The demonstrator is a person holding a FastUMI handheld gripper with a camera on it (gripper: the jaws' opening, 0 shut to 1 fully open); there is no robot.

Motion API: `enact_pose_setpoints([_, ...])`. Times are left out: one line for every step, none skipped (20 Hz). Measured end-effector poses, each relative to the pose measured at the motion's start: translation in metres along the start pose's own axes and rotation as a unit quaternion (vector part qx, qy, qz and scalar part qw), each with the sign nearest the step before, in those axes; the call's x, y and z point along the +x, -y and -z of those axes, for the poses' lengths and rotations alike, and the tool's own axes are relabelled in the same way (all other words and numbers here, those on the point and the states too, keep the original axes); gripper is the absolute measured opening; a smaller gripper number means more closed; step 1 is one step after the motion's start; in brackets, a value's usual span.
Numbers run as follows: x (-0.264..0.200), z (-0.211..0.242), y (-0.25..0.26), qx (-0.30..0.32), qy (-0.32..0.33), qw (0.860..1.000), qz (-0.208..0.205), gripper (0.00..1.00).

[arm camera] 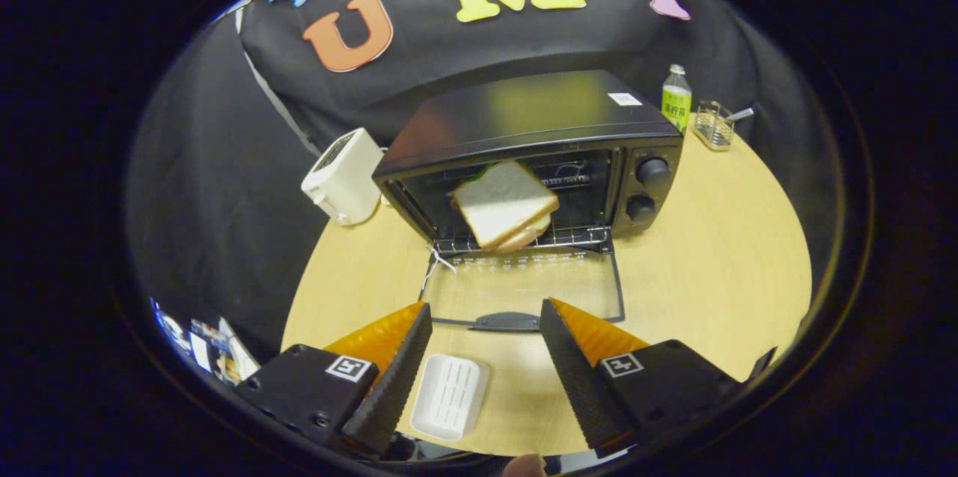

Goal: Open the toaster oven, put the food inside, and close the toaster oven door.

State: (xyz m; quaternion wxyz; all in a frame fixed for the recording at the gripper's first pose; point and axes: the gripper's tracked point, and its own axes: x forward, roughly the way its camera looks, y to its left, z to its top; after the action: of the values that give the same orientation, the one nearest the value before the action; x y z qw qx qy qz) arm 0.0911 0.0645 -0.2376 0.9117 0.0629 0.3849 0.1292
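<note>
Gripper point(485, 320): 2 black ribbed wedge fingers w/ orange backs, spread wide, nothing between. Beyond them, 1 boxy black metal toaster oven point(539, 132), glass door point(524, 286) dropped flat on round pale-wood table point(718, 237). 1 square white-bread sandwich point(505, 204) sits tilted on wire rack inside. 2 round black knobs point(647, 189). 1 white ribbed plastic tray point(449, 396) near left finger. 1 white toaster point(344, 177) beside oven.

1 toaster oven point(539, 155), 1 sandwich point(505, 204), 1 bottle point(676, 99).
</note>
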Motion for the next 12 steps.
enact_pose_setpoints([-0.003,0.005,0.0,-0.007,0.003,1.0,0.004,0.96])
enact_pose_setpoints([-0.005,0.009,0.002,-0.013,0.007,1.0,0.01,0.96])
enact_pose_setpoints([-0.007,0.013,0.005,-0.021,0.012,1.0,0.019,0.96])
enact_pose_setpoints([-0.008,0.018,0.008,-0.026,0.013,0.999,0.029,0.96])
enact_pose_setpoints([-0.008,0.025,0.009,-0.026,0.011,0.999,0.034,0.96])
enact_pose_setpoints([-0.007,0.03,0.01,-0.019,0.007,0.999,0.037,0.96])
enact_pose_setpoints([-0.006,0.036,0.013,-0.009,0.004,0.999,0.04,0.96])
enact_pose_setpoints([-0.004,0.04,0.017,-0.004,0.002,0.999,0.045,0.96])
enact_pose_setpoints([-0.001,0.046,0.023,-0.002,-0.001,0.999,0.052,0.96])
enact_pose_setpoints([0.003,0.051,0.027,0.0,-0.007,0.998,0.057,0.96])
enact_pose_setpoints([0.009,0.057,0.031,0.005,-0.013,0.998,0.06,0.96])
enact_pose_setpoints([0.016,0.062,0.034,0.011,-0.018,0.998,0.061,0.96])
